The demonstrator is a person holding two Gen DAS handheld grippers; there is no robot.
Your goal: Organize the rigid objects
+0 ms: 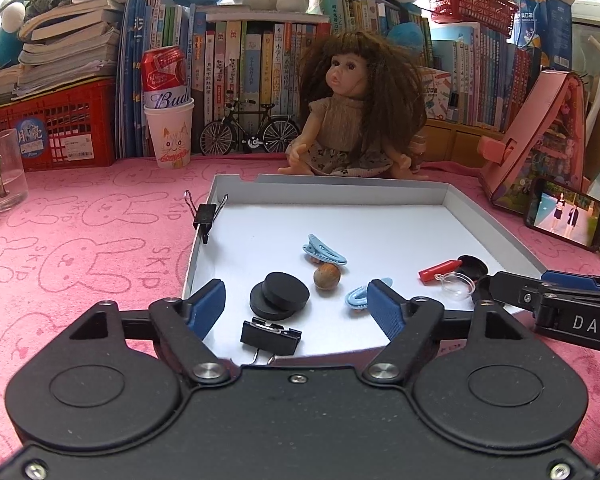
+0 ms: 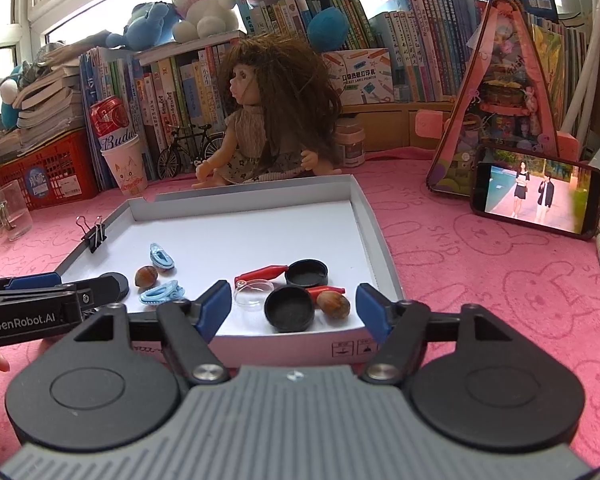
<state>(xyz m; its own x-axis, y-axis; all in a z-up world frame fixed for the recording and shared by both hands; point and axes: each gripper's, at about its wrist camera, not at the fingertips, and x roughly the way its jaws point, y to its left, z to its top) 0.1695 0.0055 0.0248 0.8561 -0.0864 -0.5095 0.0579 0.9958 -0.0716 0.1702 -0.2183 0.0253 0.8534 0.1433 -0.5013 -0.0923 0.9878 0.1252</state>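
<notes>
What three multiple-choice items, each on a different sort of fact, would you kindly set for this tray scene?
1. Where is the upright binder clip? A on the tray's left wall; B on the doll's lap; C atop the can.
2. How many blue hair clips lie in the tray? A one; B two; C four.
3. How is the right gripper? A shut on a nut; B shut on a lid; C open, empty.
Key: 1 A, it grips the wall's edge; 2 B, two lie left of centre; 3 C, its fingers stand apart, pressing nothing.
</notes>
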